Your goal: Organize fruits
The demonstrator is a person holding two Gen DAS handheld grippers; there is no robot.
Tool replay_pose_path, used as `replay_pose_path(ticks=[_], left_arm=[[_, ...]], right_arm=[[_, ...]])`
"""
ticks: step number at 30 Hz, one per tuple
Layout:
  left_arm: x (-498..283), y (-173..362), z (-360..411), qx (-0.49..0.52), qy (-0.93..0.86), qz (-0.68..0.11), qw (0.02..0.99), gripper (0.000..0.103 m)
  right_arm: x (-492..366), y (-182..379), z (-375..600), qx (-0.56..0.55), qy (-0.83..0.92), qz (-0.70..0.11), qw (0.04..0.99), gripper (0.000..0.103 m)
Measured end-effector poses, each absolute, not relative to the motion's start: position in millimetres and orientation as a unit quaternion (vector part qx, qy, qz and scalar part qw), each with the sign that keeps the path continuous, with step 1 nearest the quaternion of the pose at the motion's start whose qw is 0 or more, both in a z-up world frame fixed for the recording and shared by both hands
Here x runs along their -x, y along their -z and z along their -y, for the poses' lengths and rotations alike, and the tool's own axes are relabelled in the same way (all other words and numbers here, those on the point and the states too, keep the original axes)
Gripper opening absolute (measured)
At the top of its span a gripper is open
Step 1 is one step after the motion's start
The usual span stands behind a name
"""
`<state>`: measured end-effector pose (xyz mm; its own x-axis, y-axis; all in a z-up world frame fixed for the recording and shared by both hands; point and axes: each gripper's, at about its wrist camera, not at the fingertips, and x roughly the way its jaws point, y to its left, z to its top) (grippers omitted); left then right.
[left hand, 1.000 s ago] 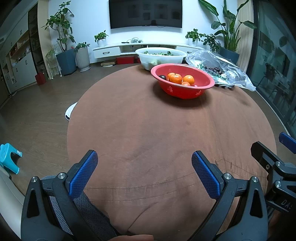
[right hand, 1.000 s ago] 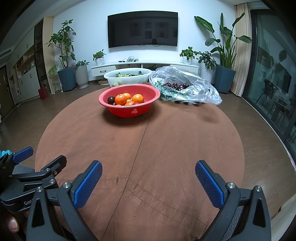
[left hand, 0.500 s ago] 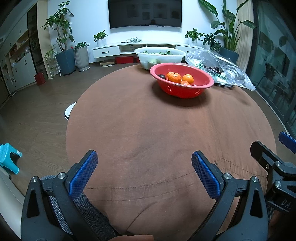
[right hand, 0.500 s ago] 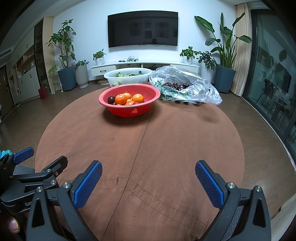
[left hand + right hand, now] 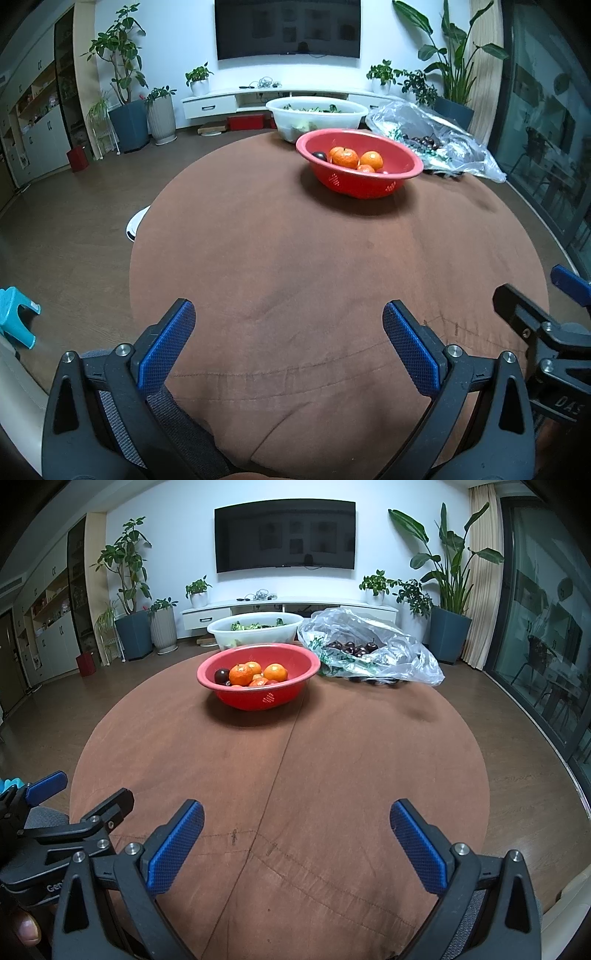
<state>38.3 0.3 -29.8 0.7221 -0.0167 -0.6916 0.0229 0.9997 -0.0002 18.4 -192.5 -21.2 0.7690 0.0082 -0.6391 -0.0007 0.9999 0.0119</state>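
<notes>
Edging slightly nearer the red colander (image 5: 360,173) in the left view; otherwise unchanged. Both sets of jaws gaping wide, empty, low over the brown surface (image 5: 280,775). Oranges (image 5: 275,672) and dark plum (image 5: 222,675) sitting inside the colander, beside the cherry bag (image 5: 369,651).

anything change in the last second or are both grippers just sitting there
Almost nothing. The left gripper has tipped or eased very slightly, so the red plastic bowl of oranges sits a touch lower in its view. Nothing was grasped or released. The right gripper stays put and open, and the bowl, the clear plastic bag of dark fruit and the white basin of greens have not moved on the brown-clothed round table.
</notes>
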Motion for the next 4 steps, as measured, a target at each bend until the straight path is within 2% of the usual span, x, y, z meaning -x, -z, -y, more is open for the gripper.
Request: replay_pose_path(ticks=[4], left_arm=[[-40.9,29.0,-2.3,-0.001,0.013,-0.374,0.927,0.103]], right_arm=[[-14.7,25.8,193.4,-0.007,-0.001,-0.342,0.940,0.103]])
